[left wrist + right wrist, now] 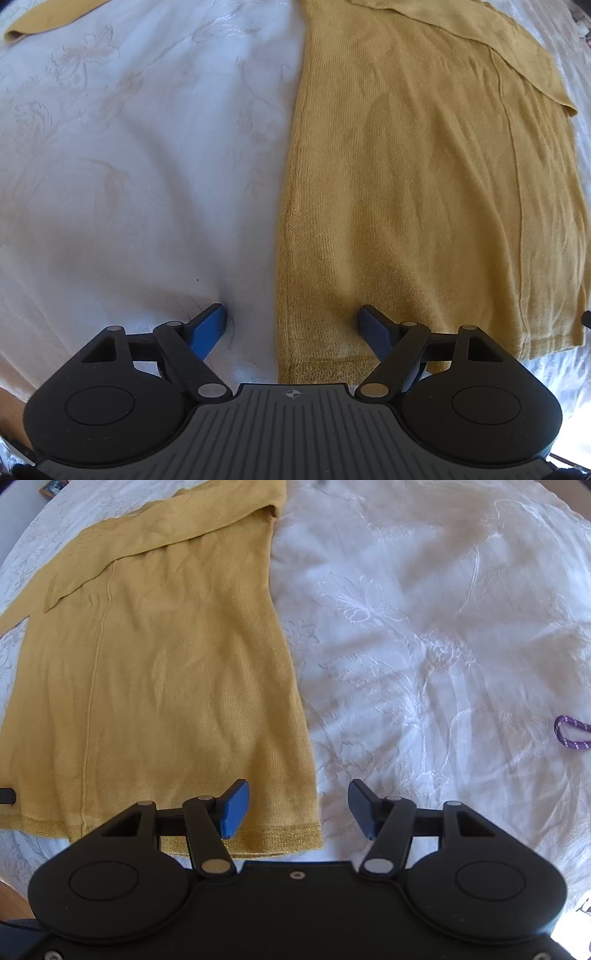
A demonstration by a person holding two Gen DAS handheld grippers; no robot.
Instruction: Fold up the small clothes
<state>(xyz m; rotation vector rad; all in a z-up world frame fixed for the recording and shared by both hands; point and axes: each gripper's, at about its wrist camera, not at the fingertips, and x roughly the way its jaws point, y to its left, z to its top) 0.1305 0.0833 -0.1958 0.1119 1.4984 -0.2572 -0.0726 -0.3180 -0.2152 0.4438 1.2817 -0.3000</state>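
A mustard-yellow knit sweater (424, 192) lies flat on a white embroidered cloth, one sleeve folded across its upper body. It also shows in the right wrist view (166, 672). My left gripper (291, 325) is open and empty, straddling the sweater's left bottom corner at the hem. My right gripper (299, 805) is open and empty, straddling the sweater's right bottom corner at the hem. The other sleeve's cuff (22, 31) lies stretched out at the far left.
The white embroidered cloth (129, 166) covers the surface on both sides of the sweater (424, 646). A purple cord loop (572, 733) lies at the right edge. A small framed object (53, 487) sits at the far left corner.
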